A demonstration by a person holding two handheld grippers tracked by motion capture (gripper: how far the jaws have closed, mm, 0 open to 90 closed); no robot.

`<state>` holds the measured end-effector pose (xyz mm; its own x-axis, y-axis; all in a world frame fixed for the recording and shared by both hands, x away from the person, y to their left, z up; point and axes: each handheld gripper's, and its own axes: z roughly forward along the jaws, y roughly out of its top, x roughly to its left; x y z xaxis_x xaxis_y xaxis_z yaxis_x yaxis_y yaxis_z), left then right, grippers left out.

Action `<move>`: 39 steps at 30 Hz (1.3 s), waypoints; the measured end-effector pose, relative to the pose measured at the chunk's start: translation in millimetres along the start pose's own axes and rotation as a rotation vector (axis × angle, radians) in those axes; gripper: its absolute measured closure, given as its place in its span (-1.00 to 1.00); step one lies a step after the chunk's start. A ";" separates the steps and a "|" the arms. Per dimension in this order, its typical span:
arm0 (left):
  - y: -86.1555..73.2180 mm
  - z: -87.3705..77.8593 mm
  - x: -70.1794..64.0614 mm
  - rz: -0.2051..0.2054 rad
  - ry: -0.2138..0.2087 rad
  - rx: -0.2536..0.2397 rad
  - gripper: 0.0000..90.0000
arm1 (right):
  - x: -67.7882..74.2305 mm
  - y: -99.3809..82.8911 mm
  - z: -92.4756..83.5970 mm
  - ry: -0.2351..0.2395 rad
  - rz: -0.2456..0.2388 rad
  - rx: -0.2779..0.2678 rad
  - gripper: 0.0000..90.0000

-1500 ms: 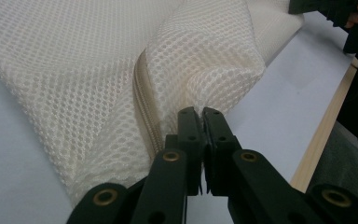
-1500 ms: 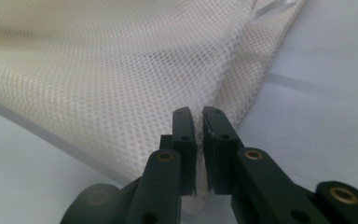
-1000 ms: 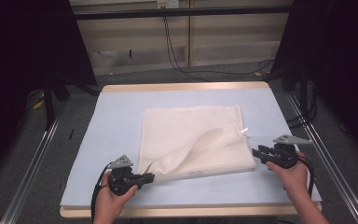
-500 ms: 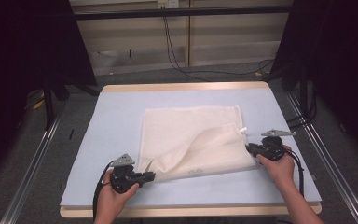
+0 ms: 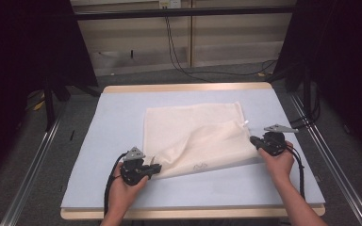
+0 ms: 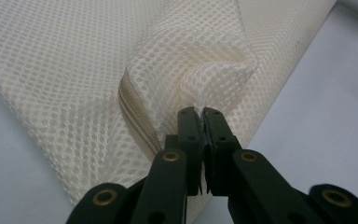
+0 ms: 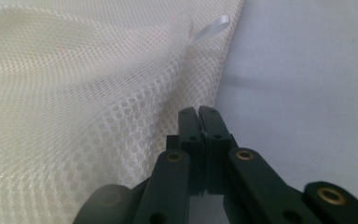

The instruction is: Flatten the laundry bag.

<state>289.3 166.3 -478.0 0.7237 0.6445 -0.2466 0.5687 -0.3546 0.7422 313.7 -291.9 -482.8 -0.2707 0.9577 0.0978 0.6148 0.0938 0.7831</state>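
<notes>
Now mesh bag (image 5: 195, 136) stretches between left hand-held gripper (image 5: 156, 168) and right hand-held gripper (image 5: 253, 140).

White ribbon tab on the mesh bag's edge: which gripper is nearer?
Right. The right gripper is just below the ribbon tab; the left gripper grips the mesh bag at the opposite near corner.

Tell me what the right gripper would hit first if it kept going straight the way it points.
Probably the cream mesh bag: the right gripper is shut at its edge, and the raised mesh lies just ahead, left of the jaws.
</notes>
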 end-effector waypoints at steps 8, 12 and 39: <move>13.2 17.1 7.0 0.000 0.034 -0.010 0.93 | -4.7 6.7 14.0 -0.034 0.011 -0.006 0.98; 20.5 22.5 12.2 -0.007 0.053 -0.002 0.93 | -7.3 13.9 17.9 -0.034 0.012 -0.011 0.98; 4.7 -8.0 -22.5 0.068 -0.133 -0.020 0.93 | 47.8 19.2 -32.4 0.097 -0.120 -0.064 0.14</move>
<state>272.6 155.5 -464.0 0.8065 0.5233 -0.2751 0.5098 -0.3798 0.7719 288.5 -253.2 -443.2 -0.4115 0.9096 0.0582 0.5260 0.1848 0.8302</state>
